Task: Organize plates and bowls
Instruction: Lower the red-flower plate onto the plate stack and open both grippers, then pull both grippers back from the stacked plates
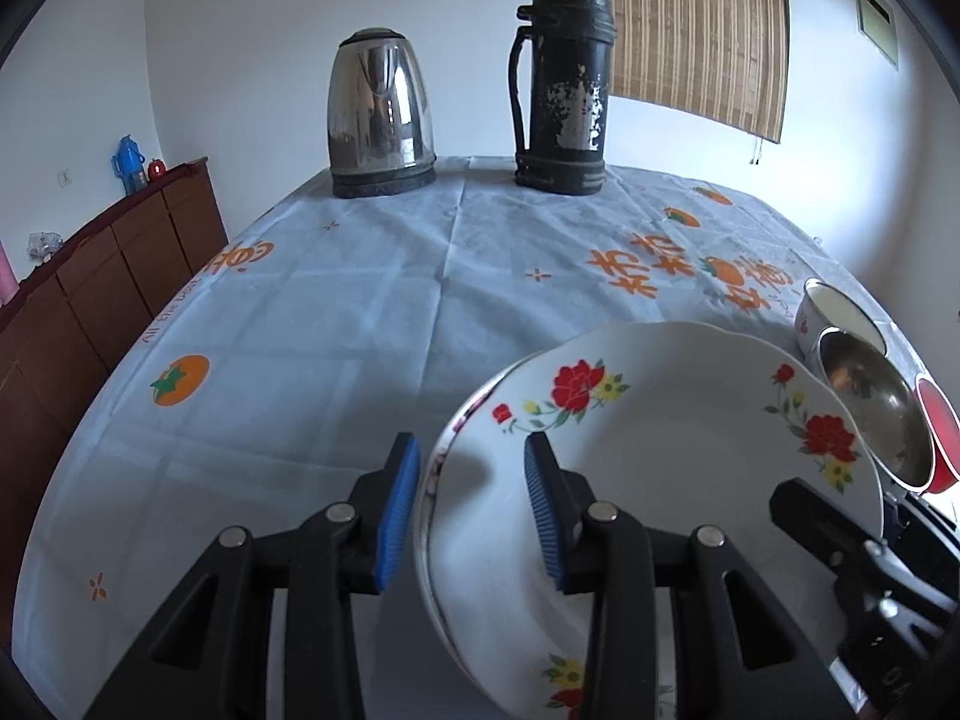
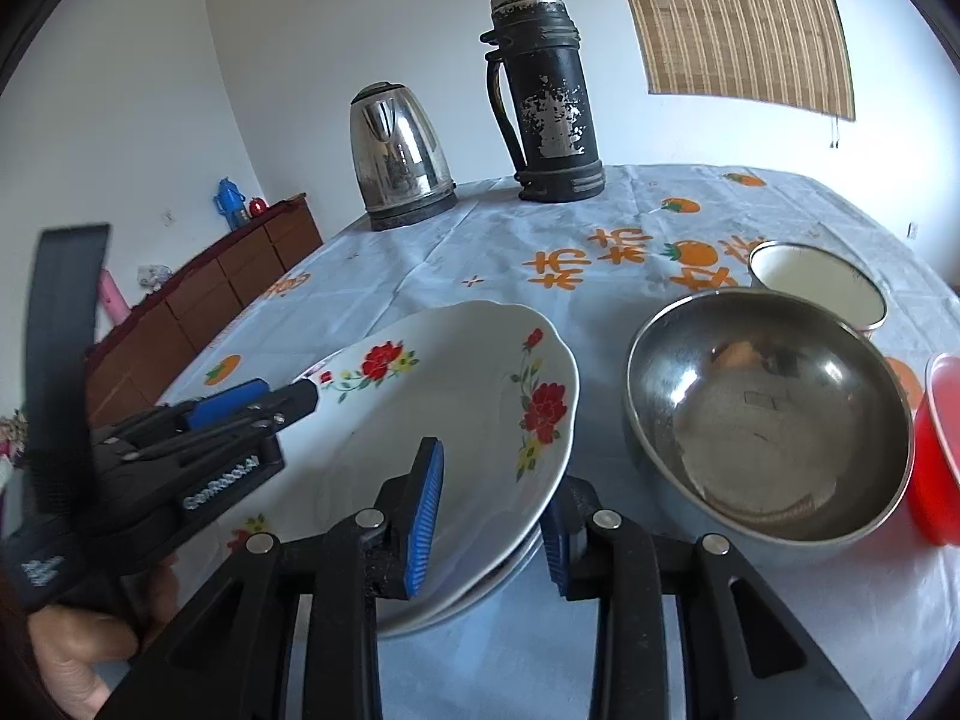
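A stack of plates lies on the table, topped by a white plate with red flowers. My left gripper straddles the stack's left rim: one blue pad is outside it, the other over the plate's inside. My right gripper straddles the right rim, with one pad above the plate and the other partly hidden behind the rim. Neither pair of pads clearly presses on the plates. Right of the stack sit a steel bowl, a white enamel bowl and a red bowl.
A steel kettle and a tall black thermos stand at the table's far edge. The table wears a pale cloth printed with orange fruit. A brown cabinet runs along the left wall. A hand holds the left gripper.
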Tool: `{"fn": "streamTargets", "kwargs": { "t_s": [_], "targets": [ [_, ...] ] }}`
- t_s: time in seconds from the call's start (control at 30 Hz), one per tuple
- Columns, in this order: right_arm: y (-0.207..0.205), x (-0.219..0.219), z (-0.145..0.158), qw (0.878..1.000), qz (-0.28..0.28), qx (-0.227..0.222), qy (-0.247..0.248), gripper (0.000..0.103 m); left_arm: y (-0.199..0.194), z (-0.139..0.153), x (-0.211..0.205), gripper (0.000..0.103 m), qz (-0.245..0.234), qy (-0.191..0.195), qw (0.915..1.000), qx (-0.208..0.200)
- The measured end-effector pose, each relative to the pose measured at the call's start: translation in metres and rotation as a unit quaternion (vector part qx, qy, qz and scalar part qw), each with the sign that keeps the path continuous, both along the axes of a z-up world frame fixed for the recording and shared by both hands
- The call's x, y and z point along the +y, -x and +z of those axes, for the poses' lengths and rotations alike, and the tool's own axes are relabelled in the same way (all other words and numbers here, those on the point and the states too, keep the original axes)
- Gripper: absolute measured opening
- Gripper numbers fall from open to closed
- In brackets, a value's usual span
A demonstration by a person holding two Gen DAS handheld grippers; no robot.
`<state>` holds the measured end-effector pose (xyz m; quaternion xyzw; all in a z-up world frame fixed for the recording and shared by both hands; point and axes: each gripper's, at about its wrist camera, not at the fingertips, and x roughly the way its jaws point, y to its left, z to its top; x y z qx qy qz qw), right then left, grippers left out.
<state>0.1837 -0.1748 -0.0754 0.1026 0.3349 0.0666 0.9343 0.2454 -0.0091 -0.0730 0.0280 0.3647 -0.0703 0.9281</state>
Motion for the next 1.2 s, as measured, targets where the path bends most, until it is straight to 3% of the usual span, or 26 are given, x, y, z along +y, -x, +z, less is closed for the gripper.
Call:
{"fn": "streamTargets", "kwargs": {
  "t_s": [0.13, 0.27, 0.53, 0.8, 0.87, 0.93, 0.97, 1.1, 1.2],
  "targets": [
    [0.004, 0.000, 0.002, 1.000, -0.001, 0.001, -0.009, 0.033, -0.002, -0.004, -0.003, 0.037, 0.001, -0.012, 0.9999, 0.001],
    [0.002, 0.006, 0.004, 1.000, -0.007, 0.007, 0.012, 0.033, -0.003, -0.006, -0.005, 0.037, 0.003, -0.020, 0.9998, 0.002],
    [0.010, -0.008, -0.001, 0.999, -0.034, 0.039, -0.014, 0.033, -0.002, -0.008, -0.009, 0.041, 0.001, -0.036, 0.9994, -0.004],
    [0.035, -0.009, 0.011, 0.999, -0.048, 0.016, -0.009, 0.033, -0.002, -0.007, -0.006, 0.041, 0.003, -0.025, 0.9997, -0.004],
    [0.045, -0.010, 0.015, 0.998, -0.054, 0.010, -0.002, 0.033, 0.002, -0.003, -0.006, 0.047, 0.005, -0.028, 0.9994, -0.020],
    [0.054, -0.012, 0.018, 0.998, -0.064, 0.003, 0.002, 0.034, 0.007, 0.001, -0.007, 0.068, 0.012, -0.034, 0.9986, -0.040],
    [0.058, -0.013, 0.020, 0.998, -0.069, -0.001, 0.005, 0.034, 0.011, 0.003, -0.006, 0.072, 0.017, -0.037, 0.9976, -0.055],
    [0.071, -0.017, 0.025, 0.996, -0.084, -0.012, 0.007, 0.062, 0.024, 0.013, -0.002, 0.097, 0.035, -0.035, 0.9939, -0.098],
    [0.083, -0.019, 0.031, 0.996, -0.090, -0.024, 0.012, 0.063, 0.033, 0.015, 0.006, 0.100, 0.038, -0.004, 0.9953, -0.089]
  ]
}}
